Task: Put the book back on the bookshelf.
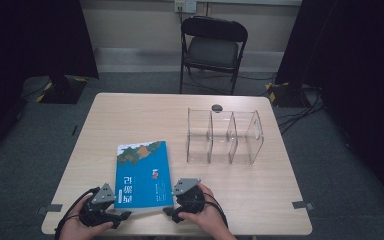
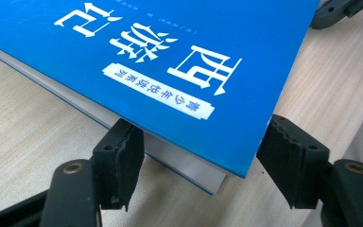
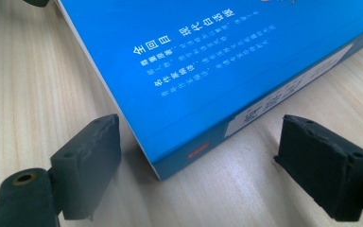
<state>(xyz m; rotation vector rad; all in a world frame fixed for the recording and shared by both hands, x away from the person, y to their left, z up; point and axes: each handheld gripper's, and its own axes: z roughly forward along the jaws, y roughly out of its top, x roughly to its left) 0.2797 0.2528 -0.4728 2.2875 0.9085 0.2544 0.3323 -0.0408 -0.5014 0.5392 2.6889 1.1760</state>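
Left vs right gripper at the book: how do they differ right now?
The left gripper straddles the book's page-edge corner, one pad against that edge; the right gripper faces the spine corner, its pads apart from the book. The left gripper's jaws stand narrower than the right gripper's. Shared: both are low at the table's near edge, jaws open, nothing clamped.

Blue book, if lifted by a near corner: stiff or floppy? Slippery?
The blue book looks thick, so its page block probably stays fairly stiff, and likely heavy for its size. The soft cover may flex. Its cover looks smooth and glossy, so the pads might slip.
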